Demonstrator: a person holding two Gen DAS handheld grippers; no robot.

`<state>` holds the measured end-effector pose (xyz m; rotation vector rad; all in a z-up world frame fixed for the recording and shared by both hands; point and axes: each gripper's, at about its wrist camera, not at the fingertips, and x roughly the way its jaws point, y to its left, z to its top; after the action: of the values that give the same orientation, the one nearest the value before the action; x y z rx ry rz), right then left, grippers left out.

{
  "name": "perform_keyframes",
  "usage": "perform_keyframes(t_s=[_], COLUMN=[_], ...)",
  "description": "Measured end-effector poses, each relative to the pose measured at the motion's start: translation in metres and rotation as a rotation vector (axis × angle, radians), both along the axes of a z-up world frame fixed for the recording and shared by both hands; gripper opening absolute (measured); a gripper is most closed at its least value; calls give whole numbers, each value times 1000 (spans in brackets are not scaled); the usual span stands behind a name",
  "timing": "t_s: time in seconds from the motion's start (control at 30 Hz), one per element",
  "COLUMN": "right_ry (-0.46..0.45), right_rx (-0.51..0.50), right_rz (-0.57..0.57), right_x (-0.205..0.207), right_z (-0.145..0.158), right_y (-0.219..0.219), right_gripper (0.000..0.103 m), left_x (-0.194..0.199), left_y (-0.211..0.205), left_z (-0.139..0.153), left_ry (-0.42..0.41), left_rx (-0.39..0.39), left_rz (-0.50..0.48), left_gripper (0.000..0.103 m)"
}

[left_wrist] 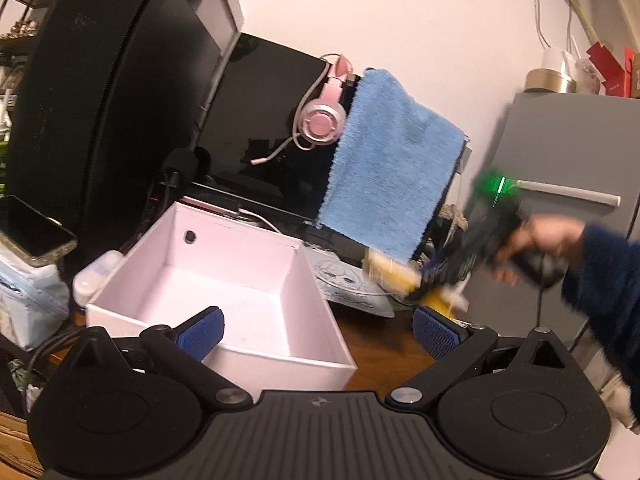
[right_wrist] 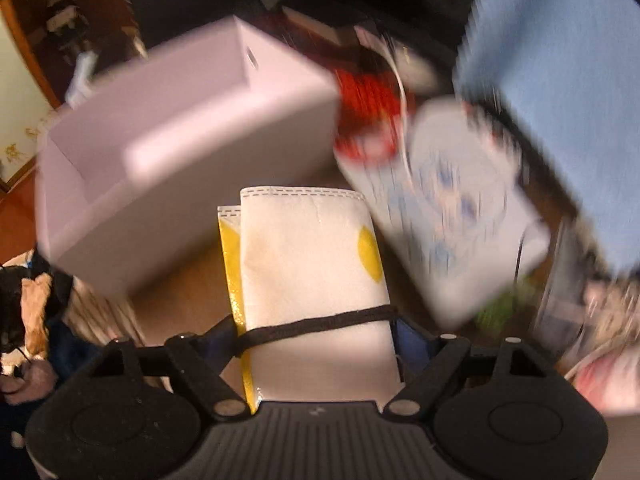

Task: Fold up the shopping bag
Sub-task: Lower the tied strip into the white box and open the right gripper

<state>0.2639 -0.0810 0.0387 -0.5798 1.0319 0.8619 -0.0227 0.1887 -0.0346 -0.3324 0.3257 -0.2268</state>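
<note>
The folded shopping bag (right_wrist: 308, 264) is white with yellow patches and a black strap across it. My right gripper (right_wrist: 316, 336) is shut on the shopping bag, which sticks out forward between the blue pads. In the left wrist view the right gripper (left_wrist: 452, 272) appears blurred at the right, held by a hand in a dark blue sleeve, with the shopping bag (left_wrist: 394, 274) poking out toward the white box (left_wrist: 224, 280). My left gripper (left_wrist: 318, 330) stands open above the box's near wall, nothing between its fingers (left_wrist: 200, 332).
An open white box (right_wrist: 168, 152) sits on the brown table. A blue towel (left_wrist: 396, 168) hangs over a black monitor with pink headphones (left_wrist: 322, 118). A phone (left_wrist: 34, 232) lies at left, a printed white pad (right_wrist: 452, 216) beside the box, a grey cabinet (left_wrist: 560, 200) at right.
</note>
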Motion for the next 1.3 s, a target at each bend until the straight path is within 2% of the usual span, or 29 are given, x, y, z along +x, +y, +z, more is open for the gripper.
perform_keyframes(t_s=[0.13, 0.23, 0.33, 0.5, 0.6, 0.7, 0.83, 0.93, 1.1, 1.3], right_ry=[-79, -104, -79, -29, -19, -16, -27, -27, -27, -72], right_rx=[66, 54, -10, -113, -173, -182, -193, -195, -186, -156], right_rz=[124, 206, 259, 261, 278, 307, 353, 347, 361, 373], right_x=[-10, -11, -2, 23, 33, 38, 44, 50, 48, 35], right_z=[59, 74, 56, -6, -49, -79, -103, -116, -118, -89], right_y=[67, 131, 188, 242, 254, 261, 267, 267, 262, 247], right_gripper=[82, 82, 82, 82, 82, 82, 82, 84, 88, 88], left_x=[-5, -10, -19, -24, -23, -19, -11, -9, -7, -5], left_y=[11, 18, 26, 42, 49, 53, 53, 51, 47, 44], left_z=[-4, -6, -7, -14, -20, -25, -31, -34, -33, -35], left_ry=[-4, -5, -12, 15, 33, 51, 79, 85, 78, 78], left_rx=[-19, -15, 10, 35, 32, 25, 15, 19, 31, 21], left_rz=[3, 16, 47, 67, 83, 89, 91, 84, 71, 52], left_gripper=[102, 102, 102, 102, 102, 102, 102, 102, 102, 102])
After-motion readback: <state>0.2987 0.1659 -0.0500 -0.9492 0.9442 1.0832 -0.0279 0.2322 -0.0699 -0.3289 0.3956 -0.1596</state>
